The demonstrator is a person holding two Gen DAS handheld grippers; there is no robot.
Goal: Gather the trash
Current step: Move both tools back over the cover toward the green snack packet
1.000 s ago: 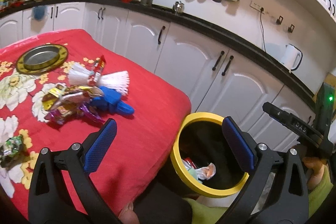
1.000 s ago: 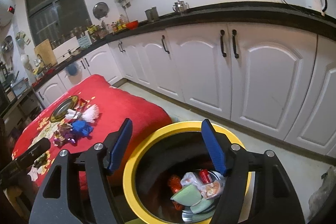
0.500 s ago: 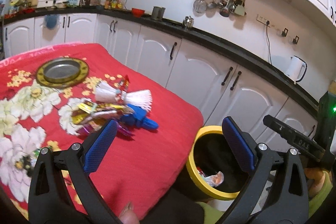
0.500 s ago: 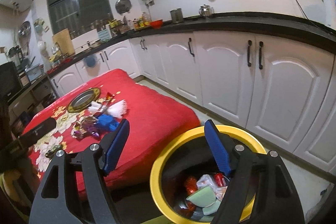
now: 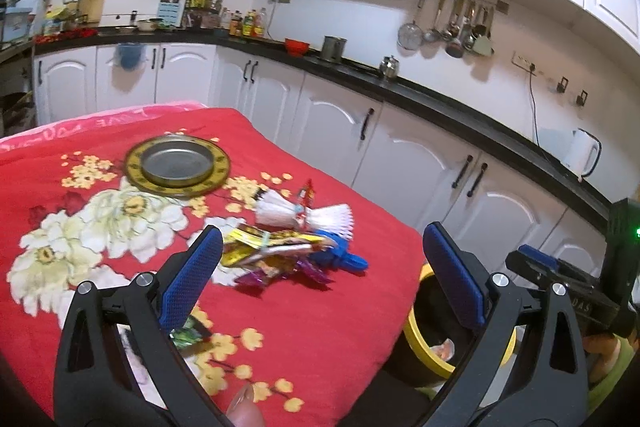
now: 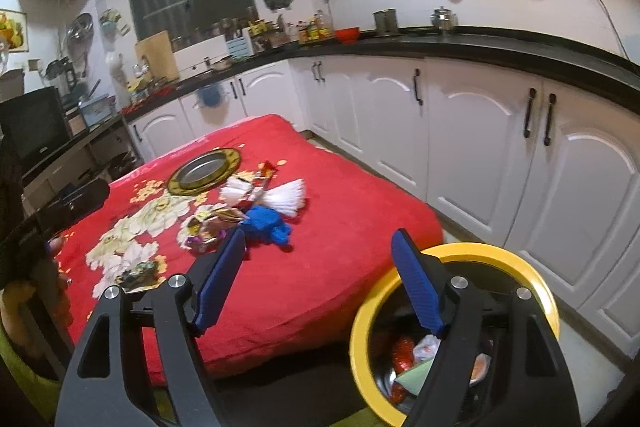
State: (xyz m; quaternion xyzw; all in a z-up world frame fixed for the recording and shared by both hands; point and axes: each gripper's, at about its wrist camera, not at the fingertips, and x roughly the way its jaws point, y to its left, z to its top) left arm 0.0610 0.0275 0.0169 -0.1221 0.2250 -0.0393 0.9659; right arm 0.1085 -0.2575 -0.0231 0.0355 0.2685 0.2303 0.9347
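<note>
Kitchen with white cabinets (image 5: pixel 404 163) and a black countertop (image 6: pixel 500 47) running across the upper half of both views; we have a table under a red floral cloth (image 5: pixel 340 327) filling the lower left. On the cloth, left wrist view: a round metal plate (image 5: pixel 178 165) upper left of centre, and lower down at centre frame the trash pile, crumpled snack wrappers (image 5: pixel 272 253) touching a blue plastic piece (image 5: pixel 340 255), with two white shuttlecocks (image 5: pixel 304 215) just behind them. One more small wrapper (image 5: pixel 186 331) sits at lower left, partly hidden by our left finger. Yellow-rimmed bin (image 6: pixel 452 311) stands on the floor just beside the table's edge, lower right in the right wrist view, with mixed rubbish visible inside. Our left gripper (image 5: pixel 320 283) has its jaws spread wide, nothing between them, pile framed in the gap. Our right gripper (image 6: pixel 320 279) has just been opening its jaws; they stand apart and empty, one finger over the cloth, the other over the bin rim. A fingertip (image 5: pixel 244 409) shows at the bottom edge of the left view.
</note>
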